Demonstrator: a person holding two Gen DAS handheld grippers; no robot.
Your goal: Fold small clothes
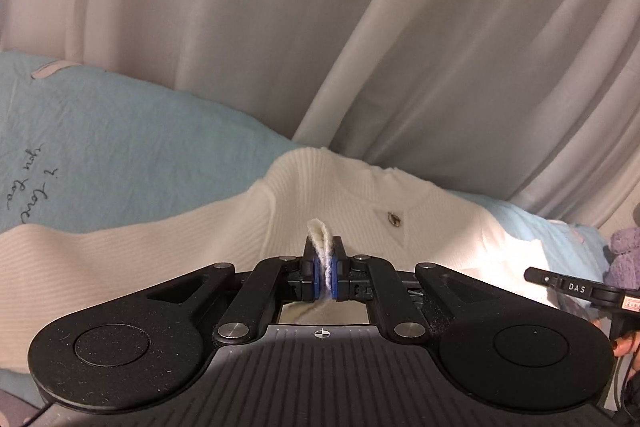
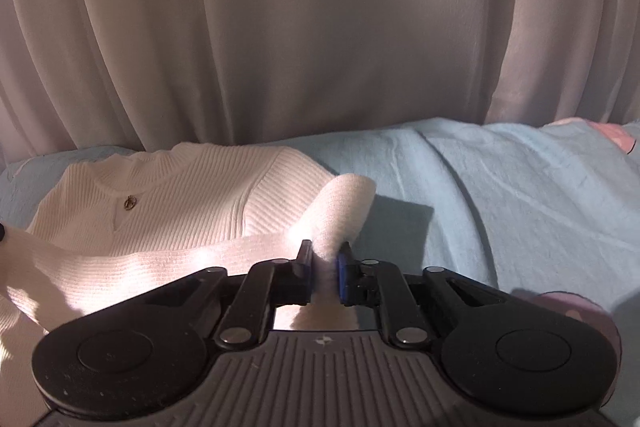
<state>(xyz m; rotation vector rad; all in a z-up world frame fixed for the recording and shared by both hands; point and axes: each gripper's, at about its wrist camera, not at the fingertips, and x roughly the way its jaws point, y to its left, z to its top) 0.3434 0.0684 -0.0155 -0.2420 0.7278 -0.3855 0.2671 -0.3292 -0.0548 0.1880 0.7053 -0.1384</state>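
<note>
Left tongs (image 1: 325, 259) pinched tight; right tongs (image 2: 325, 267) likewise.

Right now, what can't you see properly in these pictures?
- White ribbed knit sweater: its bottom is hidden behind the left gripper in the left view.
- Its pinched sleeve: blurred at the right gripper.
- Small metal badge: too small to make out.
- Purple knitted thing: cut off by the edge.

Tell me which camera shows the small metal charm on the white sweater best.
The left wrist view: the metal charm sits near centre, sharp and well lit, just beyond the left gripper. The right wrist view shows the same charm off to the left, equally unobstructed but dimmer and less distinct on the white sweater.
</note>
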